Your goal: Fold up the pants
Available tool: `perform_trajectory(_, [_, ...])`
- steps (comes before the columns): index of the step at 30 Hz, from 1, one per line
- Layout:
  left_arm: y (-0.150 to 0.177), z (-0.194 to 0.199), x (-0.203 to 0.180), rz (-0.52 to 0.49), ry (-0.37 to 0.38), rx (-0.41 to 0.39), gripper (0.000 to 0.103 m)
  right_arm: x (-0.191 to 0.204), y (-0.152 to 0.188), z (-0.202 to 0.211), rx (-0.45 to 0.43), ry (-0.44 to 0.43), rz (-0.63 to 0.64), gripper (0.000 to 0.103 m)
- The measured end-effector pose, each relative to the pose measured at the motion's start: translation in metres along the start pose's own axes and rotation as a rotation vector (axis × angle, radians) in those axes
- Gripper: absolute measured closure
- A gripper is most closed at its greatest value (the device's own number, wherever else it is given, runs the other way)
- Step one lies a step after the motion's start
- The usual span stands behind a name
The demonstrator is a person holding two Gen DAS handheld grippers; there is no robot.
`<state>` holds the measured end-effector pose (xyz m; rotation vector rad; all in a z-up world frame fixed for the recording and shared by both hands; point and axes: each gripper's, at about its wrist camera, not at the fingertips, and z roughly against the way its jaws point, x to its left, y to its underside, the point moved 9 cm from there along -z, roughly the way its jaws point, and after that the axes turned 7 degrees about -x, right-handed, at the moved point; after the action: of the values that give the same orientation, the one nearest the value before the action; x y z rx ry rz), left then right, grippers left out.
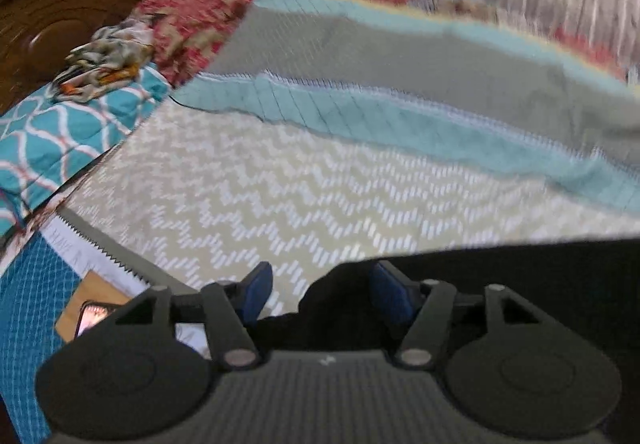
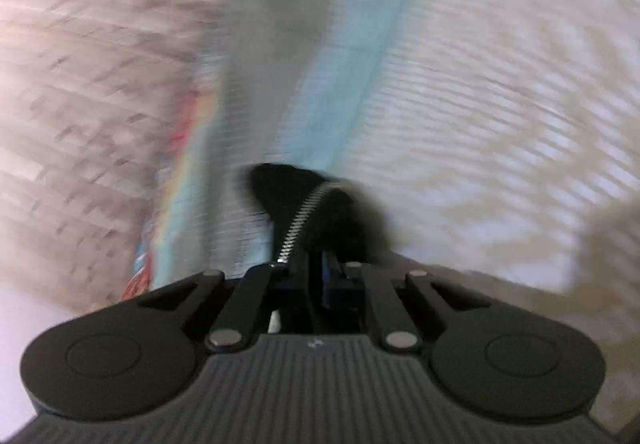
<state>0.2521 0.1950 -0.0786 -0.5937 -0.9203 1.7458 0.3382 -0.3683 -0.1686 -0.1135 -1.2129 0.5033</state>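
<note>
The black pants [image 1: 520, 276] lie on the bed at the lower right of the left wrist view. One edge of them bulges up between the blue pads of my left gripper [image 1: 322, 290]. Those jaws stand apart and the left pad [image 1: 256, 290] is off the cloth, so nothing is clamped. In the blurred right wrist view my right gripper [image 2: 320, 264] is shut on a bunched part of the black pants [image 2: 280, 183]. Their silver zipper [image 2: 308, 215] runs up out of the closed jaws.
The bed has a beige chevron cover [image 1: 280, 183]. A grey and teal blanket [image 1: 400, 83] lies across the far side, a red floral quilt [image 1: 192, 11] behind it. At left are a teal patterned pillow [image 1: 60, 135], a wooden headboard [image 1: 60, 3] and a phone [image 1: 94, 316].
</note>
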Motion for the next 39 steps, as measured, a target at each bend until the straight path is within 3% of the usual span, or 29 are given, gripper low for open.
perform_trajectory(2, [0.0,0.009,0.0,0.035,0.017,-0.013,0.033,0.069,0.025,0.01,0.042,-0.156,0.25,0.096])
perform_trajectory(5, [0.01,0.005,-0.01,0.006,0.045,0.02,0.031,0.154,0.13,0.034,0.257,-0.357,0.719,0.094])
perform_trajectory(7, [0.018,0.0,-0.015,-0.023,0.043,0.042,0.031,0.166,0.205,0.048,0.431,-0.424,0.963,0.088])
perform_trajectory(9, [0.022,-0.005,-0.016,-0.033,0.048,0.052,0.031,0.149,0.265,0.059,0.567,-0.408,1.145,0.064])
perform_trajectory(12, [0.022,-0.009,-0.004,-0.018,0.032,0.05,0.028,0.121,0.295,0.071,0.631,-0.343,1.19,0.064])
perform_trajectory(14, [0.02,-0.013,0.009,0.004,0.015,0.047,0.027,0.111,0.274,0.07,0.593,-0.289,1.06,0.063])
perform_trajectory(16, [0.019,-0.017,0.023,0.031,-0.004,0.051,0.026,0.097,0.231,0.07,0.496,-0.229,0.836,0.062])
perform_trajectory(18, [0.02,-0.021,0.036,0.068,-0.017,0.065,0.026,0.075,0.181,0.067,0.359,-0.144,0.599,0.039])
perform_trajectory(20, [0.022,-0.02,0.042,0.095,-0.02,0.075,0.026,0.05,0.138,0.059,0.227,-0.038,0.408,0.027])
perform_trajectory(23, [0.027,-0.014,0.042,0.092,-0.016,0.077,0.026,0.028,0.113,0.03,0.181,0.067,0.261,0.027])
perform_trajectory(26, [0.032,-0.009,0.036,0.062,-0.015,0.085,0.026,0.019,0.111,-0.002,0.187,0.127,0.275,0.027])
perform_trajectory(28, [0.034,-0.007,0.032,0.05,-0.009,0.095,0.026,0.021,0.117,-0.02,0.212,0.123,0.305,0.035])
perform_trajectory(30, [0.034,-0.004,0.028,0.034,-0.01,0.091,0.026,0.023,0.119,-0.03,0.23,0.148,0.359,0.089])
perform_trajectory(32, [0.031,-0.003,0.025,0.009,-0.014,0.077,0.025,0.028,0.11,-0.027,0.24,0.141,0.369,0.095])
perform_trajectory(36, [0.019,-0.011,0.02,-0.088,-0.045,0.044,0.025,0.043,0.046,0.027,0.104,0.085,0.46,0.097])
perform_trajectory(39, [0.008,-0.019,0.014,-0.138,-0.048,0.019,0.025,0.036,-0.024,0.059,-0.056,0.205,0.604,0.097])
